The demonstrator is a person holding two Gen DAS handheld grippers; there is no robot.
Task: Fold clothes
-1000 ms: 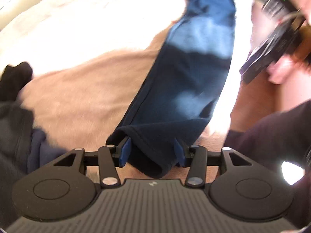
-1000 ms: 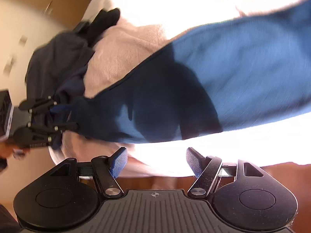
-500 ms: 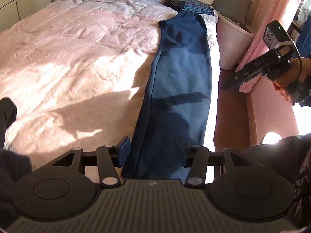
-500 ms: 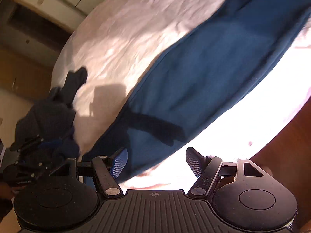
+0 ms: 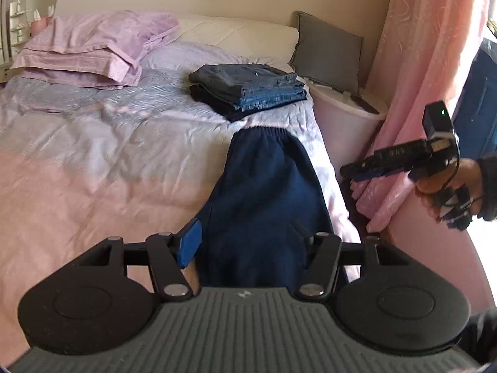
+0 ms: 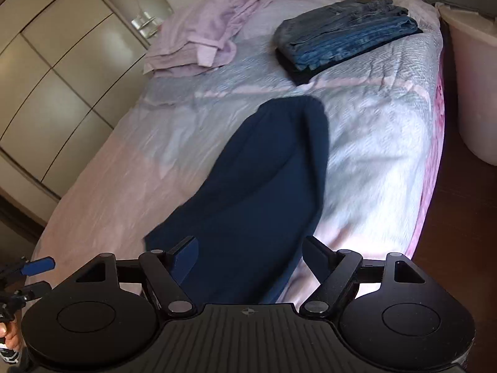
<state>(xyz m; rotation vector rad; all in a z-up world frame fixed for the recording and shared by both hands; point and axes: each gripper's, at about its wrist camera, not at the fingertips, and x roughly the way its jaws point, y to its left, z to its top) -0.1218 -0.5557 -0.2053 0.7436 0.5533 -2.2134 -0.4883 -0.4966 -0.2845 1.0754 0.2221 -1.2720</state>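
Observation:
Navy trousers (image 5: 264, 186) lie stretched lengthwise on the bed, waistband toward the pillows; the right wrist view shows the trousers (image 6: 273, 171) too. My left gripper (image 5: 250, 242) is open above their near end, with the cloth showing between its spread fingers and not pinched. In the right wrist view the left gripper (image 6: 37, 275) hangs apart from the cloth at the far left. My right gripper (image 6: 250, 251) is open over the trousers' near end, holding nothing. The left wrist view shows the right gripper (image 5: 348, 172) in a hand beside the bed's right edge.
A stack of folded jeans (image 5: 248, 90) sits beyond the trousers, near the lilac pillows (image 5: 90, 49). A white bin (image 5: 341, 124) and a pink curtain (image 5: 419, 62) stand right of the bed (image 5: 93, 171). A wardrobe (image 6: 46, 46) lines the left side.
The left gripper had the trousers' end bunched between its fingers; its fingers have spread and the trousers lie flat. Both cameras have tilted up toward the head of the bed.

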